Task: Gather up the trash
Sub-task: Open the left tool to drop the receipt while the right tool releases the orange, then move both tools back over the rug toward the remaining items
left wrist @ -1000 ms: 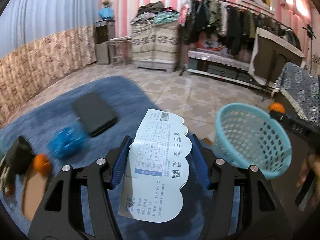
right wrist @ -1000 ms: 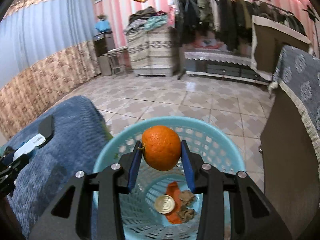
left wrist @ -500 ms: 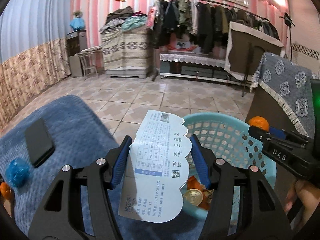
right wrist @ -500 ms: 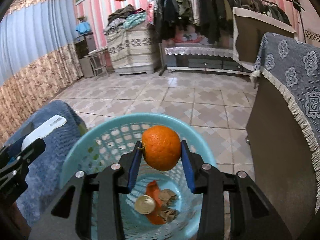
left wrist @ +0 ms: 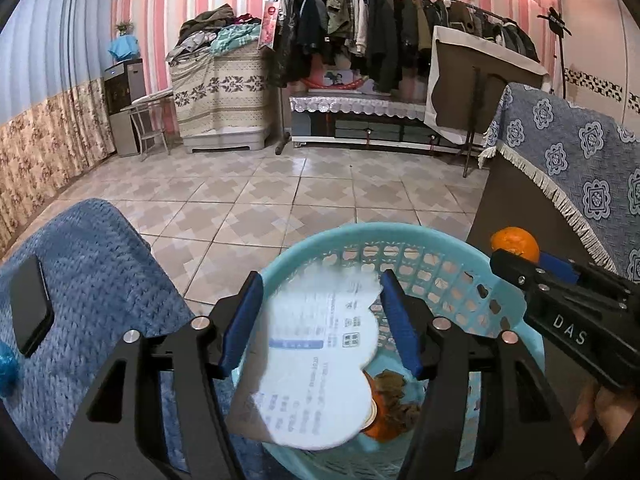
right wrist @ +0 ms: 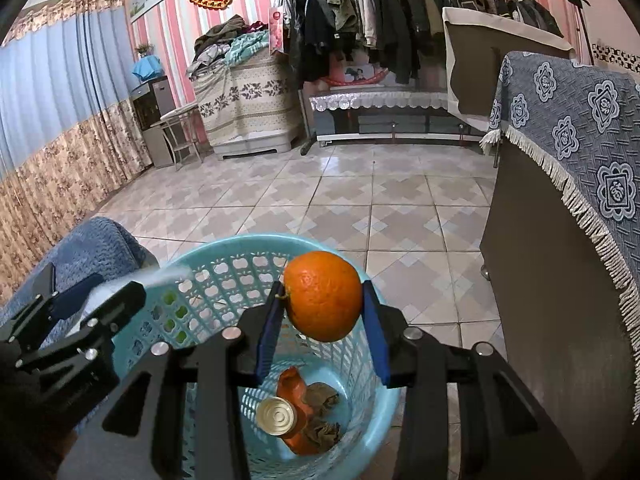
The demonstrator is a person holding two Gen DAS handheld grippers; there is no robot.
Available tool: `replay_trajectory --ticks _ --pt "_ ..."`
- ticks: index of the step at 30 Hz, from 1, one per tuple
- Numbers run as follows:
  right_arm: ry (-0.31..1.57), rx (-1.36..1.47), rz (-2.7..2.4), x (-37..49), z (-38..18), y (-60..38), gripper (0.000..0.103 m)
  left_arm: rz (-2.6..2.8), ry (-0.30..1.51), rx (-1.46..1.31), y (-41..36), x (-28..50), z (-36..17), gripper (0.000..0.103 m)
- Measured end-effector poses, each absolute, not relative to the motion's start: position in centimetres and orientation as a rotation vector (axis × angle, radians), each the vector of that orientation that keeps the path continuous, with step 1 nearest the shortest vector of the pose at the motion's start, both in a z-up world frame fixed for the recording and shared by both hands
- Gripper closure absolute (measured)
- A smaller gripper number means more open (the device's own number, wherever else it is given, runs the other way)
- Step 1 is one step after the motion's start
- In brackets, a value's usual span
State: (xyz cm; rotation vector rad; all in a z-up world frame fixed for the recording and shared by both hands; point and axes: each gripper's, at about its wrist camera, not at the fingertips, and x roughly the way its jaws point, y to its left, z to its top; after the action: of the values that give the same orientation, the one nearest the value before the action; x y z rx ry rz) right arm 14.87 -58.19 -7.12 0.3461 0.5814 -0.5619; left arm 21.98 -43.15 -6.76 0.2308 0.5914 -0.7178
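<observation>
My left gripper (left wrist: 321, 280) hangs over the light blue plastic basket (left wrist: 500, 304), and its jaws are opening. A white printed paper slip (left wrist: 316, 360) sits blurred and tilted between the blue pads, with a gap on each side, dropping toward the basket. Over the same basket (right wrist: 200, 252), my right gripper (right wrist: 322, 292) is shut on an orange (right wrist: 324, 296). From the left wrist view that gripper (left wrist: 520, 260) and its orange (left wrist: 514, 242) show at the basket's right rim. A tin can (right wrist: 274, 416), an orange scrap (right wrist: 292, 384) and brown crumpled bits (right wrist: 320, 396) lie at the bottom.
A blue knitted blanket (left wrist: 92, 272) lies left of the basket with a black phone (left wrist: 28, 312) and a blue crumpled thing (left wrist: 6, 368) on it. A dark cabinet under a patterned blue cloth (left wrist: 572, 168) stands close on the right. Tiled floor (left wrist: 280, 184) stretches beyond toward a clothes rack.
My left gripper swung right from above the blanket to over the basket. Its jaws widened and the paper slipped down and tilted. The right gripper drifted slightly, still holding the orange.
</observation>
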Motion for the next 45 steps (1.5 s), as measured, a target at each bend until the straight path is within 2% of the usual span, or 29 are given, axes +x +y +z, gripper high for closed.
replay_trajectory --ticks 1,5,12,21,22,24,25,26,28,34,37,45 --pt "0.582 0.346 -0.563 14.9 -7.1 -58.2 0.064 -0.71 0.586 0.232 -43.2 22.0 -6.7 0.028" --pt "0.582 0.344 -0.56 14.9 -7.1 -58.4 0.064 -0.693 0.585 0.212 -42.6 22.3 -6.5 0.025" --pt "0.58 0.34 -0.556 14.9 -7.3 -58.0 0.064 -0.584 0.532 0.197 -39.9 23.6 -5.2 0.01" --pt "0.6 0.289 -0.513 17.2 -7.8 -54.4 0.062 -0.483 0.526 0.169 -36.0 25.3 -4.8 0.008" --pt "0.599 0.28 -0.51 17.4 -7.7 -54.0 0.06 -0.472 0.519 0.172 -35.6 25.3 -4.7 0.007" --pt "0.593 0.263 -0.508 17.5 -7.4 -53.4 0.047 -0.459 0.508 0.175 -34.9 25.3 -4.5 0.006" --pt "0.586 0.251 -0.508 17.5 -7.1 -53.0 0.037 -0.456 0.507 0.175 -34.5 25.2 -4.6 0.006" --pt "0.581 0.243 -0.507 17.5 -6.9 -52.8 0.033 -0.454 0.506 0.173 -34.2 25.2 -4.5 0.006" --pt "0.574 0.235 -0.505 17.3 -6.6 -52.2 0.03 -0.45 0.504 0.169 -33.6 25.0 -4.4 0.006" --pt "0.572 0.219 -0.501 17.5 -5.7 -51.6 0.011 -0.429 0.497 0.158 -31.8 24.4 -3.8 0.006" --pt "0.564 0.21 -0.5 17.6 -5.2 -51.5 0.007 -0.415 0.492 0.145 -30.4 24.2 -3.3 0.006" --pt "0.555 0.193 -0.491 18.4 -3.7 -49.6 0.005 -0.356 0.482 0.104 -25.2 23.5 -1.9 0.006"
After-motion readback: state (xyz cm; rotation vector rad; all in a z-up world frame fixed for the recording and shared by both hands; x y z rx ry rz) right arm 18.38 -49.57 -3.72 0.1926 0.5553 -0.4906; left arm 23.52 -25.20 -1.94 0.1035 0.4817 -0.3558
